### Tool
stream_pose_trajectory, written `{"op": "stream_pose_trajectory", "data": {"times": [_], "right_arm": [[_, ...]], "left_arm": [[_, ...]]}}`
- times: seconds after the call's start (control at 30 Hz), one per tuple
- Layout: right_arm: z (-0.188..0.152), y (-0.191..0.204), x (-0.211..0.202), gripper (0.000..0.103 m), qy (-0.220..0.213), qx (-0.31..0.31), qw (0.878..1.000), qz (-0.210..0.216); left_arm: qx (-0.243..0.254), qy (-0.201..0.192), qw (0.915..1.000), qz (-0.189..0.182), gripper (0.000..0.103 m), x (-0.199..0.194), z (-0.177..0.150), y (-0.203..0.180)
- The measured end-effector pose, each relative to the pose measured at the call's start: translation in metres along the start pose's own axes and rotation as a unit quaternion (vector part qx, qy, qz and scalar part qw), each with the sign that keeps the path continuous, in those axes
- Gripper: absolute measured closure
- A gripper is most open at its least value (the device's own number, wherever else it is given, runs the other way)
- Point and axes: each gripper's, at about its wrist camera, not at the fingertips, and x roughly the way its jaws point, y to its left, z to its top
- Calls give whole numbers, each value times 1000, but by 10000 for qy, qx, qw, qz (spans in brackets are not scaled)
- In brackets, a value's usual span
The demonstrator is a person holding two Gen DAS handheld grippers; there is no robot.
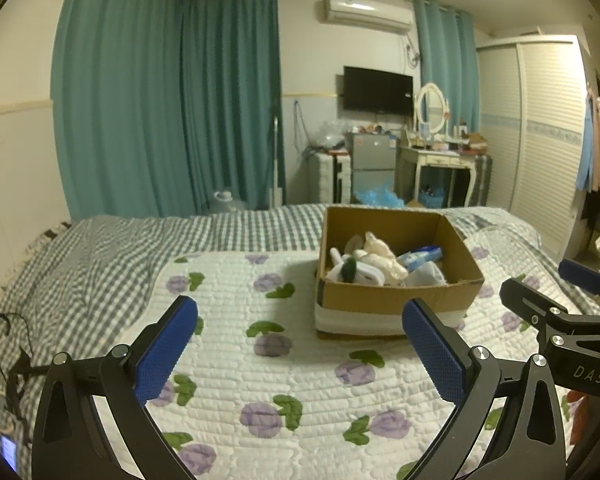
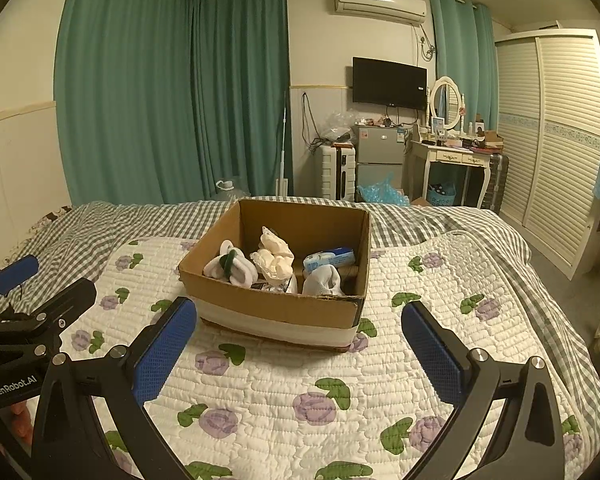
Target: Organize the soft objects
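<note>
On the bed, across the white quilt with its purple flowers, I am looking at the cardboard box sitting just above the middle of both frames, open side up. I am holding both tools short of it, with bare quilt between the fingers and its near wall. In the right wrist view the box is lying almost dead ahead between the spread fingers of the right gripper, so I judge that hand the nearer and better lined up. The left gripper is also standing wide and holding nothing; from it the box is lying ahead and toward the right of the frame.

Inside, the soft things are piled together: a cream bundle centre, white rolled socks to its left, another white sock front right, a blue-and-white packet lying crosswise behind that.

I am reading "GenRobot.AI" at lower left of the right view, and "DAS" at lower right of the left view.
</note>
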Motion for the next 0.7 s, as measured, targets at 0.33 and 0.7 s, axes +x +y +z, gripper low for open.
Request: {"op": "stream_pose_trajectory", "data": {"times": [0.33,0.7], "right_arm": [[-1,1,1,0,1,-11,10000,-3],[-2,1,2,0,10,-18,10000,-6]], "left_arm": [[0,2,10000,-2,0,0,-1,0],[5,4,10000,1,0,0,-1,0]]}}
